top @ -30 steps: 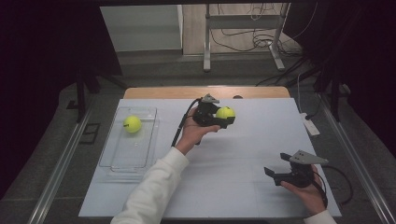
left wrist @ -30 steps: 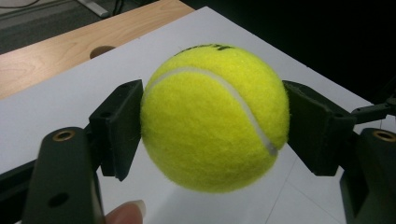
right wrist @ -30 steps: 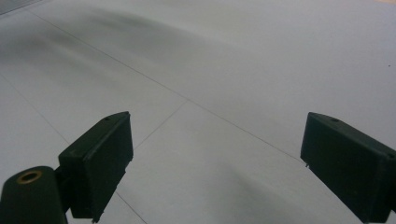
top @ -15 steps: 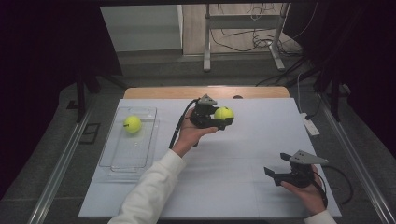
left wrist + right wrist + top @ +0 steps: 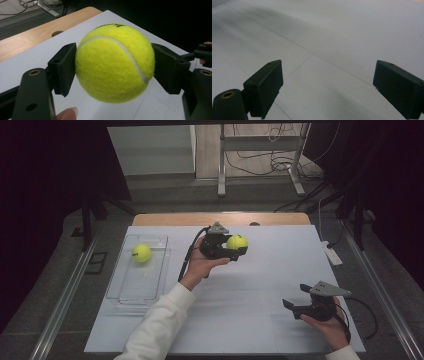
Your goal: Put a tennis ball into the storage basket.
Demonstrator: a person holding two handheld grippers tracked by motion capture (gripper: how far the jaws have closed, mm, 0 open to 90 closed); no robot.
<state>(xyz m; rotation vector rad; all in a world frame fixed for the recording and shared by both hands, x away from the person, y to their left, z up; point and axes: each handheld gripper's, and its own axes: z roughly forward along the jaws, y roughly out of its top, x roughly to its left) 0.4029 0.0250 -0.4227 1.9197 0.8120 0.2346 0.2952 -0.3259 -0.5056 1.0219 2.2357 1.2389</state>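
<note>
Clamped across its widest part between the pads of the left gripper [image 5: 113, 66] and lifted off the table [image 5: 260, 285], the tennis ball [image 5: 114, 62] looks light, springy and fuzzy enough to grip well, while the right gripper [image 5: 327, 87] gapes empty.

A fuzzy yellow-green tennis ball [image 5: 113, 62] with a curved white seam and dark print on top sits clamped between two black jaws, held above the white counter [image 5: 260, 285], near its far middle.
</note>
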